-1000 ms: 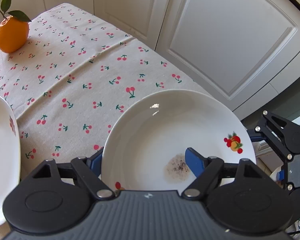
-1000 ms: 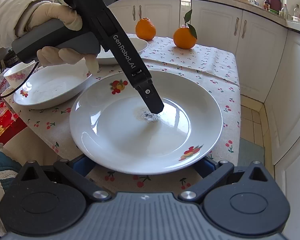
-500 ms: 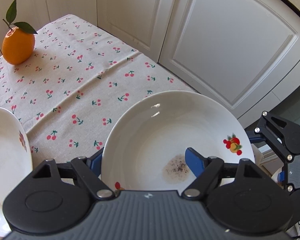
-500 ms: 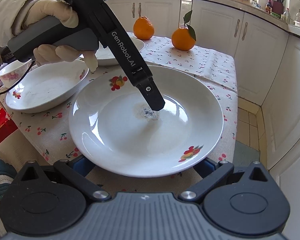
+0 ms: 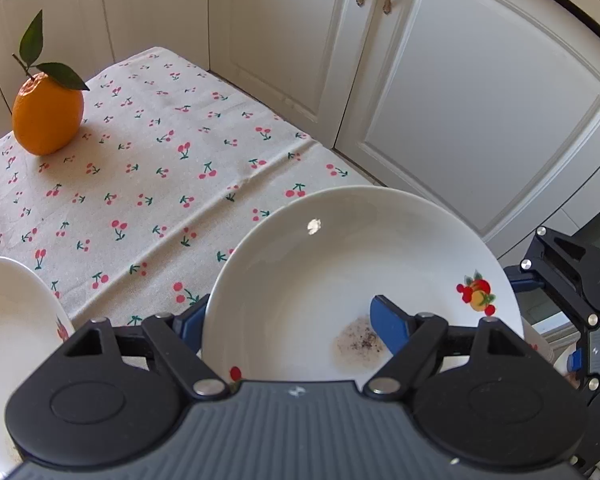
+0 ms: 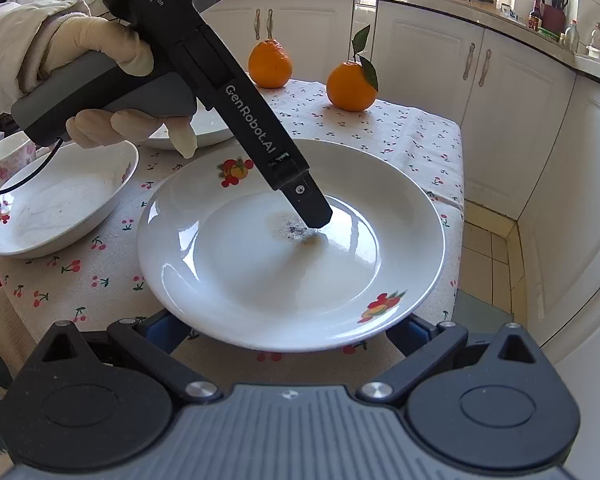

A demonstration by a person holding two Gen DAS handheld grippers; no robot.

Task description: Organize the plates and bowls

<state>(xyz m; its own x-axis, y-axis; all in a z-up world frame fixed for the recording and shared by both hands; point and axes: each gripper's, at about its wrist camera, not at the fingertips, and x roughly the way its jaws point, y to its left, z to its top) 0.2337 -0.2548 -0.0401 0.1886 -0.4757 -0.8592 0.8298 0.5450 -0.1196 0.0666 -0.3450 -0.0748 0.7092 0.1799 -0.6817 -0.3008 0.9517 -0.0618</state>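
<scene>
Both hands have carried the plate (image 6: 288, 248) a little further across the table (image 5: 148, 184): in the left wrist view the orange with leaves (image 5: 46, 118) now sits lower and larger at the upper left, and the cabinet doors (image 5: 472, 100) fill more of the top.

Nearest, the left gripper (image 5: 288, 320) is clamped on the plate rim, one blue finger over the white inside near the brown stain (image 5: 358, 346), the other under the edge. The right gripper (image 6: 288, 330) takes the opposite rim; its fingers go below the plate and I cannot tell how tightly they close.

The plate is lifted above the cherry tablecloth, at the lower centre of both views. Further, a white bowl (image 6: 56, 208) waits at the middle left, then two oranges.

I judge the plate is travelling toward the other dishes for stacking.
</scene>
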